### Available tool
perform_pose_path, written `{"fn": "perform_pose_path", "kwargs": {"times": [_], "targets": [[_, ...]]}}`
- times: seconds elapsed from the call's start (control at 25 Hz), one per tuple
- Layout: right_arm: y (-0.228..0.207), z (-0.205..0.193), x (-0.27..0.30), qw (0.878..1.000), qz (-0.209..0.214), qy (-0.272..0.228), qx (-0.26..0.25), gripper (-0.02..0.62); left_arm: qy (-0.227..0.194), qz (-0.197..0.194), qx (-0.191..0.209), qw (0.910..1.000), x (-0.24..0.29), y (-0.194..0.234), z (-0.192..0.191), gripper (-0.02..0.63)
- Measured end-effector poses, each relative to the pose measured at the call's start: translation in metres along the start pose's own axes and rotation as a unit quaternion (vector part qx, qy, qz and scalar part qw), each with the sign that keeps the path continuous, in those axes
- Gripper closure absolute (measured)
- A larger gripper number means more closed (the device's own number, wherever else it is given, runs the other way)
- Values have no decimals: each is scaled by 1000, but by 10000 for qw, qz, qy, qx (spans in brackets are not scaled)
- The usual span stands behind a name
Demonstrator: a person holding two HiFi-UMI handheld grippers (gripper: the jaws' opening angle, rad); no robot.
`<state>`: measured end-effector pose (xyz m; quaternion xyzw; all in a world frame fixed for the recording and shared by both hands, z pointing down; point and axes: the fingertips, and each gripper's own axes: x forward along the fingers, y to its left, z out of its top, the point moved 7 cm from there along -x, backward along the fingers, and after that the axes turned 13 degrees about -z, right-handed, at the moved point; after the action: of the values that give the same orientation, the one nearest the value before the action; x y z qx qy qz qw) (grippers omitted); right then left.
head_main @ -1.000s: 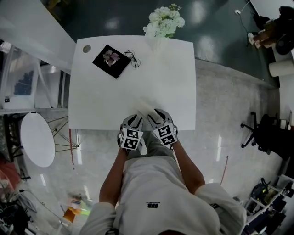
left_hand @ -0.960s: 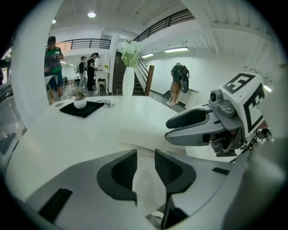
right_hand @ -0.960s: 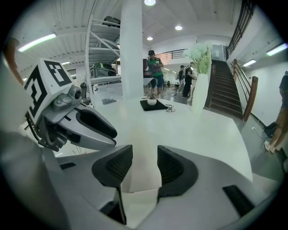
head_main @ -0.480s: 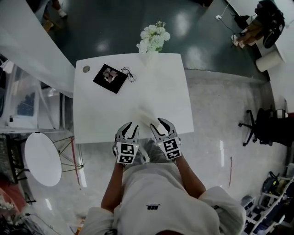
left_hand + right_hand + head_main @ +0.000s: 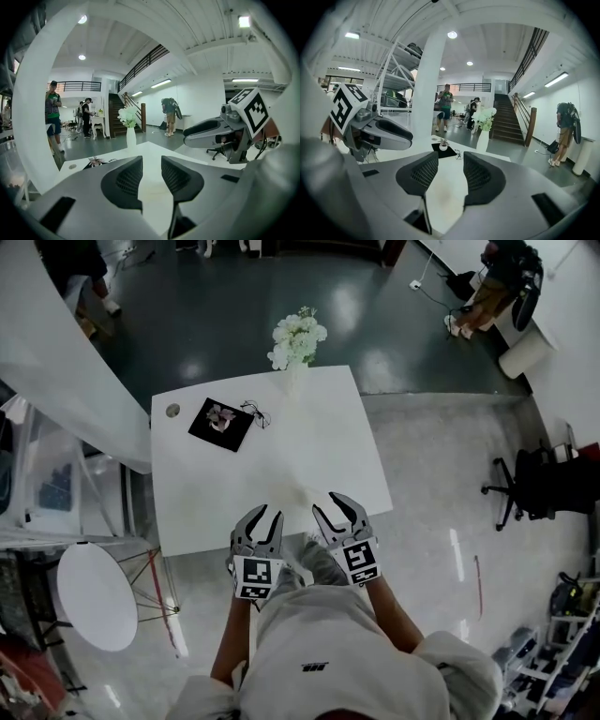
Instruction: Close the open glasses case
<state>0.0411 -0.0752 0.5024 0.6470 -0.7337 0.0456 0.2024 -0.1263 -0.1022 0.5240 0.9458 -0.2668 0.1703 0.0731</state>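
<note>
Your left gripper (image 5: 266, 515) has its jaws apart with nothing between them, and so does your right gripper (image 5: 327, 505). Both hover at the near edge of the white rectangular desk (image 5: 234, 484). Just beyond them lies a faint pale shape (image 5: 302, 494) (too washed out to confirm as the glasses case). At the far left sit a black square mat (image 5: 201, 433) and thin wire-framed glasses (image 5: 255, 413).

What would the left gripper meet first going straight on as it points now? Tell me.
Probably the vase of white flowers at the white table's far edge, which stands just left of the left gripper's line. Depth is unclear.
</note>
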Motion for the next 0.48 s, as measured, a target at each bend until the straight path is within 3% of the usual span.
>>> {"fn": "perform_pose_path", "kwargs": {"times": [0.48], "targets": [[0,8,0,9999,8,-144,-2,425,-47,242,94,9997,-8,7,5,470]]}}
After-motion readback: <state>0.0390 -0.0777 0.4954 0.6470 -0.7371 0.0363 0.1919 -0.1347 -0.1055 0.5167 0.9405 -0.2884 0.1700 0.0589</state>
